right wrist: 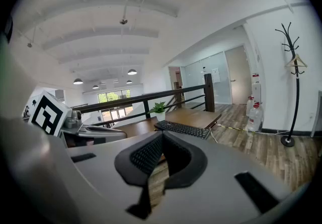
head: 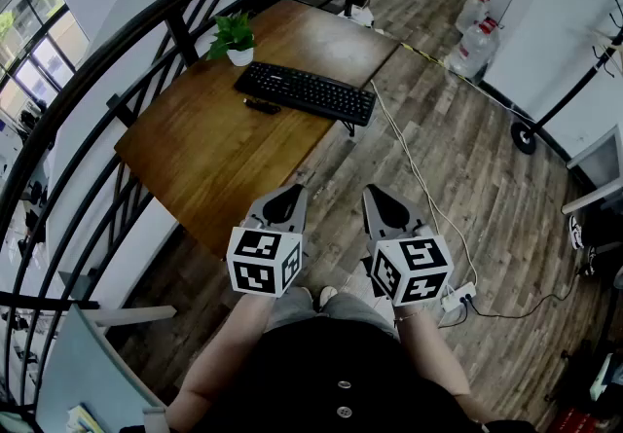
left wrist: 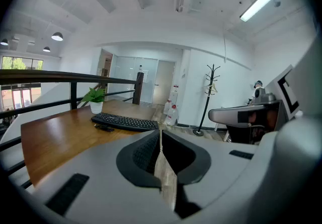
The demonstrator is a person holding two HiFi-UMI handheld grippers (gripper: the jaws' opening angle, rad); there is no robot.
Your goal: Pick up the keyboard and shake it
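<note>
The keyboard [head: 306, 91] lay flat on the wooden tabletop [head: 209, 154], near its far right edge and set at a slant, untouched by either tool. A small dark object [head: 261, 107] lay just beside the keyboard's near long side; what it was could not be told. A potted plant [head: 234, 37] stood close behind the keyboard's left end, next to the black railing [head: 146, 32] that curved round the tabletop.

The left hand-held gripper [head: 290, 192] was held close to the person's body, over the near edge of the tabletop and well apart from the keyboard. Its jaws were together at the tips with nothing between them. In its own view, the keyboard [left wrist: 126, 122] showed beyond the tips.

The right hand-held gripper [head: 376, 194] hung beside the left one, over the plank floor, also far from the keyboard. Its jaws met at the tips and held nothing. In its own view, the keyboard [right wrist: 183, 129] and the plant [right wrist: 159, 109] showed ahead.

A white cable [head: 419, 178] ran across the floor from the tabletop to a power strip [head: 456, 297] near the person's feet. Water jugs [head: 474, 47] stood by the far wall.
</note>
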